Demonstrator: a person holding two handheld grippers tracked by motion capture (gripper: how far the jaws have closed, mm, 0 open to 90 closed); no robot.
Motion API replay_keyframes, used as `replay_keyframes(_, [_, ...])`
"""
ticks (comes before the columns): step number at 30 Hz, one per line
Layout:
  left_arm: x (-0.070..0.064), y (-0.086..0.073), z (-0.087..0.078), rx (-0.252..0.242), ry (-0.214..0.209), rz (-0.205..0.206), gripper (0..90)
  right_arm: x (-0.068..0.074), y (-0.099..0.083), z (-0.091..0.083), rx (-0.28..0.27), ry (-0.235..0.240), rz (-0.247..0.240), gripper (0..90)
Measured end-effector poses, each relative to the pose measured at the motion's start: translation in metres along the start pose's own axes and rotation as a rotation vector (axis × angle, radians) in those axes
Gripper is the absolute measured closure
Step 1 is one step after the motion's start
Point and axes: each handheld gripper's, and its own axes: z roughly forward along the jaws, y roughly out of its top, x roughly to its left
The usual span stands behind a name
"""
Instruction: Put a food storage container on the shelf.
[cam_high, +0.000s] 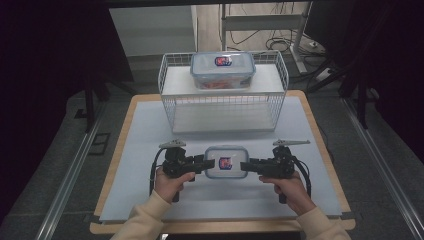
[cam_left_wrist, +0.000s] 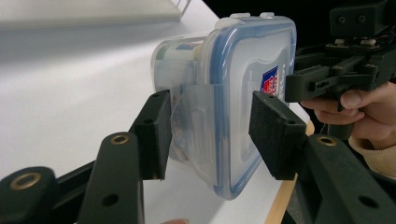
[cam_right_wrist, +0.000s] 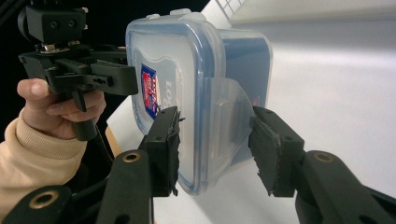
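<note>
Centrally, lidded container (cam_high: 226, 162) on table (cam_high: 140, 150), left gripper (cam_left_wrist: 210, 135) and right gripper (cam_right_wrist: 215, 149) flanking (jaws apart, straddling its latches)

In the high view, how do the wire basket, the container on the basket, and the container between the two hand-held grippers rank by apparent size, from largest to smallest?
1. Wire basket, clearly the largest.
2. Container on the basket.
3. Container between the hand-held grippers, which looks somewhat smaller than the other container.

The two containers lie at different distances from the camera, so their true sizes cannot be compared.

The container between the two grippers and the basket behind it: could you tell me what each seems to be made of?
The container looks like clear, glossy plastic: contents show dimly through its walls, and its lid has a blue rim. The basket looks like white-coated metal wire, judging by its thin grid.
</note>
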Motion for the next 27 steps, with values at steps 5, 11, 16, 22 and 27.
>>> replay_keyframes(5, [0.000,0.018,-0.002,-0.013,0.004,0.011,50.6,0.001,0.016,-0.002,-0.016,0.000,-0.015,53.4])
replay_keyframes(11, [0.002,0.035,-0.004,-0.025,0.005,0.019,50.6,0.001,0.034,-0.003,-0.025,-0.003,-0.033,53.4])
replay_keyframes(16, [0.000,0.048,-0.010,-0.046,0.006,0.031,50.6,0.006,0.051,-0.005,-0.039,-0.007,-0.068,53.4])
replay_keyframes(22, [-0.002,0.067,-0.015,-0.061,0.012,0.051,50.6,0.012,0.070,-0.008,-0.056,-0.005,-0.087,53.4])
replay_keyframes(27, [-0.003,0.089,-0.021,-0.074,0.012,0.071,50.7,0.016,0.087,-0.011,-0.077,-0.004,-0.103,53.5])
